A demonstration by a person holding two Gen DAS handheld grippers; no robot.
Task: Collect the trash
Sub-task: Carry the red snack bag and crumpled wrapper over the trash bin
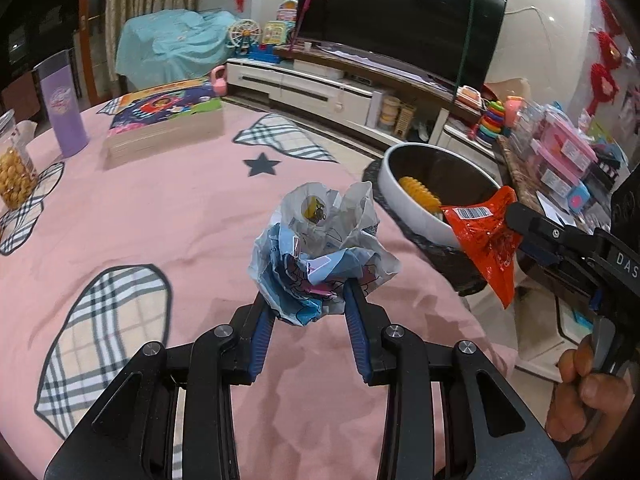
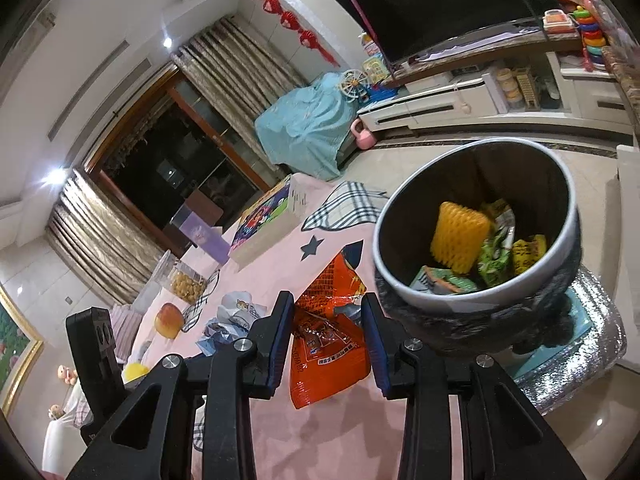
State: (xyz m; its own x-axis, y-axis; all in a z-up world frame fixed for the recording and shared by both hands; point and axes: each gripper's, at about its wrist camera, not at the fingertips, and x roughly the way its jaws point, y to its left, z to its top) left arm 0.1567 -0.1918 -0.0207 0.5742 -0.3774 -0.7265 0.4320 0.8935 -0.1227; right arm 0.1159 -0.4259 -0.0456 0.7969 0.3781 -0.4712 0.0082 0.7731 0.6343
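Note:
My left gripper (image 1: 308, 294) is shut on a crumpled white and blue wrapper (image 1: 316, 256), held just above the pink tablecloth (image 1: 160, 220). To its right, my right gripper (image 1: 514, 216) is shut on an orange snack wrapper (image 1: 486, 236) next to the white-rimmed trash bin (image 1: 390, 176). In the right wrist view the right gripper (image 2: 327, 300) pinches the orange wrapper (image 2: 328, 344), which hangs over the table edge. The bin (image 2: 404, 292) stands just right of it, with a yellow foam net (image 2: 460, 240) and several wrappers inside. The crumpled wrapper (image 2: 236, 316) shows to the left.
On the table stand a purple tumbler (image 1: 62, 104), a colourful boxed book (image 1: 164, 116) and a jar of snacks (image 1: 12, 172). A round fruit (image 2: 170, 320) lies near the left side. Beyond the table are a TV (image 1: 400, 16) on a low cabinet (image 1: 304, 88) and toy shelves.

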